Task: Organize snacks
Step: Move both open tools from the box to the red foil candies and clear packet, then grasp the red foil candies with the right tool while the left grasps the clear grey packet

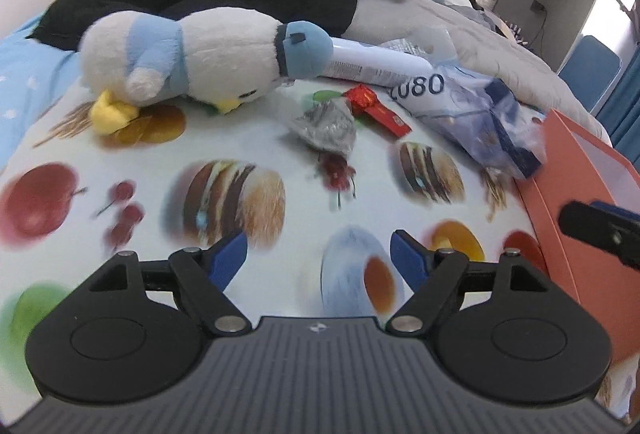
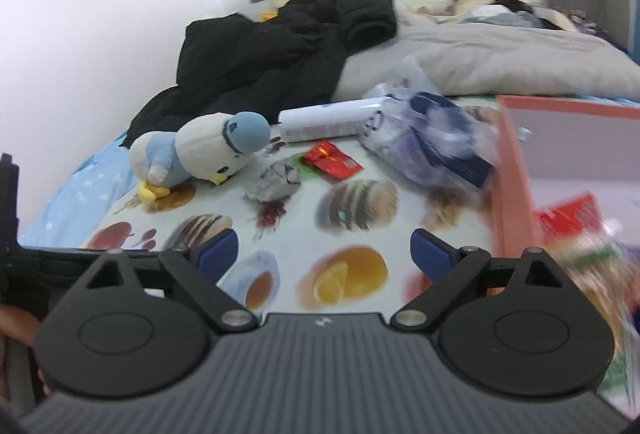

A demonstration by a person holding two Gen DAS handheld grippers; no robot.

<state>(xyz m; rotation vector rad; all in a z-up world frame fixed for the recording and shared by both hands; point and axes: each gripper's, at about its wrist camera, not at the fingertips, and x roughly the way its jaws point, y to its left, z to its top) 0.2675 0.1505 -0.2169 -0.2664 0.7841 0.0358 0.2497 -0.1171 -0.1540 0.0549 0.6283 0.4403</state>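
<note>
Food-print cloth (image 1: 280,138); both jaws wide, apparently holding nothing.

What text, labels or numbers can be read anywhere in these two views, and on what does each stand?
"080": on the clear blue-and-white snack bag, preceded by a cut-off character; readable in the left wrist view only.
White tube: fine print, too small to read.
Red packet: markings too blurred to read.
Red pack in the orange box: blurred, unreadable.

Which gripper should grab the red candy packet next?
Probably the left gripper: it is open and empty, and the red candy packet lies almost straight ahead. The right gripper sits closer to the orange box.
</note>
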